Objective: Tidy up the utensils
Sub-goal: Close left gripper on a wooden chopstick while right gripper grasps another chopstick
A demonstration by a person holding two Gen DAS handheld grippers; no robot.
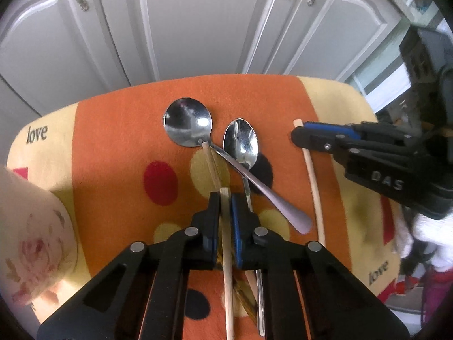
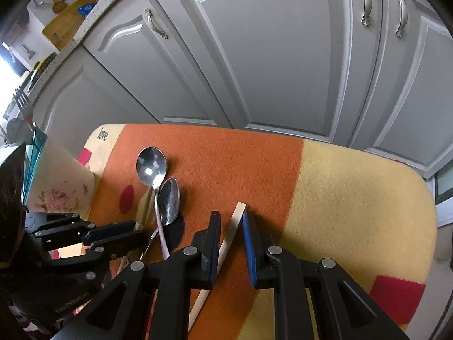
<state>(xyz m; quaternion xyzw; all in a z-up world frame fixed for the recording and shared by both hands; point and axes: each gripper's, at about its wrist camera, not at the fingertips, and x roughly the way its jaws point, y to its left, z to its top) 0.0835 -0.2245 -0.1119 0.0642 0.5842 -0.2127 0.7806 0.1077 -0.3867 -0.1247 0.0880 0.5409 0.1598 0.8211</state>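
Observation:
Two steel spoons lie crossed on the orange cloth: a round one (image 1: 188, 121) and an oval one (image 1: 240, 143), also in the right wrist view (image 2: 151, 167) (image 2: 169, 201). My left gripper (image 1: 225, 198) is shut on a pale wooden chopstick (image 1: 226, 255); another chopstick (image 1: 211, 167) lies under it. My right gripper (image 2: 230, 218) is open with its jaws on either side of a second pale chopstick (image 2: 229, 238), which lies on the cloth (image 1: 312, 184). The right gripper also shows in the left wrist view (image 1: 301, 134).
A floral holder cup (image 2: 61, 187) stands at the left edge of the cloth (image 2: 254, 164), with a fork (image 2: 24, 104) and blue-handled items in it. It shows in the left view (image 1: 34, 240). Grey cabinet doors (image 2: 269, 56) stand behind.

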